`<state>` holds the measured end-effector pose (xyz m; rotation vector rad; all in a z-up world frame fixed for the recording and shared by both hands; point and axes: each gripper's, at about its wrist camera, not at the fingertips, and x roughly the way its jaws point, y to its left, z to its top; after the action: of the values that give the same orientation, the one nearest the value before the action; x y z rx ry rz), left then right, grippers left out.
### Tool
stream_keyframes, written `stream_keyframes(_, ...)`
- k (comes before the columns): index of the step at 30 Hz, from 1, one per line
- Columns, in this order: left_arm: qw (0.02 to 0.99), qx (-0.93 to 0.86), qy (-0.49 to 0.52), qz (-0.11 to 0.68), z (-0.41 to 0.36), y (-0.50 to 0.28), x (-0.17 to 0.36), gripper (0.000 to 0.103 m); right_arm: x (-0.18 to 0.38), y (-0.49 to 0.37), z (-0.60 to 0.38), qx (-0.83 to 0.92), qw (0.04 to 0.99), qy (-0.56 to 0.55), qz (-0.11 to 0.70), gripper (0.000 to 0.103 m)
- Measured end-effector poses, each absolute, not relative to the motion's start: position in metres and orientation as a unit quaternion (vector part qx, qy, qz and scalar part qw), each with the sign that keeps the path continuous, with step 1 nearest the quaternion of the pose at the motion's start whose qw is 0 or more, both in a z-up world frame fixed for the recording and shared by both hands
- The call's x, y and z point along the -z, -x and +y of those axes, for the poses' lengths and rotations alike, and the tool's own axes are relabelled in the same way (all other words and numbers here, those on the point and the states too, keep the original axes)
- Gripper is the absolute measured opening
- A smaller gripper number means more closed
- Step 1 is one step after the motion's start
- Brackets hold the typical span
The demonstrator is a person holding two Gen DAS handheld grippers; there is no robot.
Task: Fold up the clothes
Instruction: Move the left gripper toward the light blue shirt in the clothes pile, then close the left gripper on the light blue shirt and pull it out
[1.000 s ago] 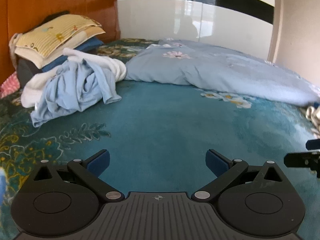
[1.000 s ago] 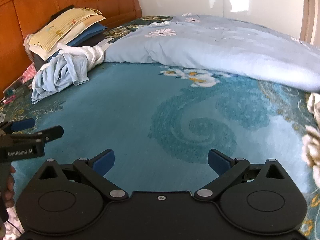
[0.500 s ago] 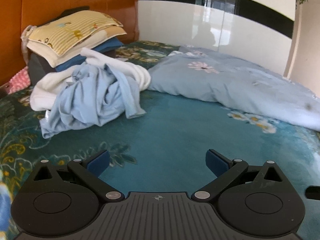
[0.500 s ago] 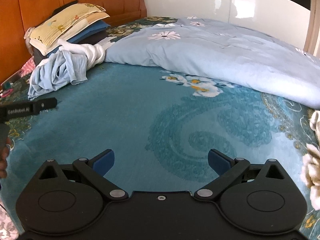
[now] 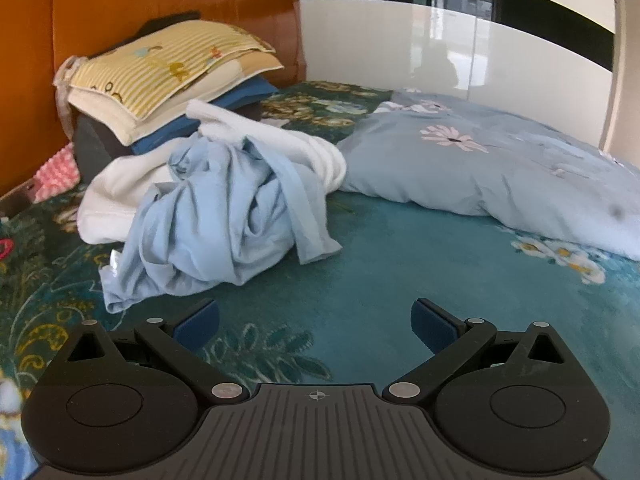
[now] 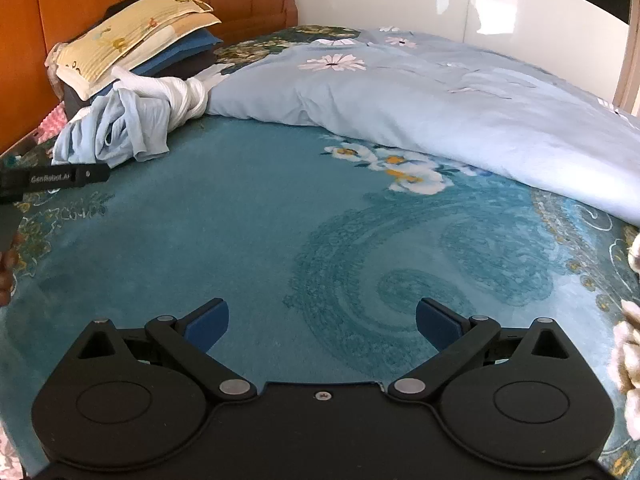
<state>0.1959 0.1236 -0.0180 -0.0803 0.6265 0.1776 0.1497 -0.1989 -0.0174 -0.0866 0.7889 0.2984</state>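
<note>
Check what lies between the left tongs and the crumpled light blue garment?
Only bare teal bedspread lies between the left tongs and the light blue garment, in the left wrist view.

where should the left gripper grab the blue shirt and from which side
Probably the loose strip hanging off the blue shirt at its right front, around. It sticks out from the crumpled heap over bare bedspread, so the open left gripper can come straight forward and low.

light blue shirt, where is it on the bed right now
The light blue shirt lies crumpled at the left of both views, on the teal bedspread, against a white garment below the stacked pillows.
</note>
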Motion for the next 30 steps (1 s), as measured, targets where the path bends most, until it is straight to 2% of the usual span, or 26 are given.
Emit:
stream_keyframes(21, 0.948, -0.179, 0.038, 0.259, 0.177, -0.246, 0.007, 0.103, 0.038, -0.156, -0.203, -0.146, 0.901, 0.027, 0.407, 0.100)
stream_keyframes(25, 0.948, -0.185, 0.035, 0.257, 0.182, -0.260, 0.005, 0.101, 0.043, -0.157, -0.202, -0.146, 0.899, 0.027, 0.412, 0.100)
stream_keyframes(30, 0.943, -0.197, 0.038, 0.265, 0.188, -0.275, 0.008, 0.090, 0.045, -0.157, -0.205, -0.141, 0.897, 0.025, 0.419, 0.100)
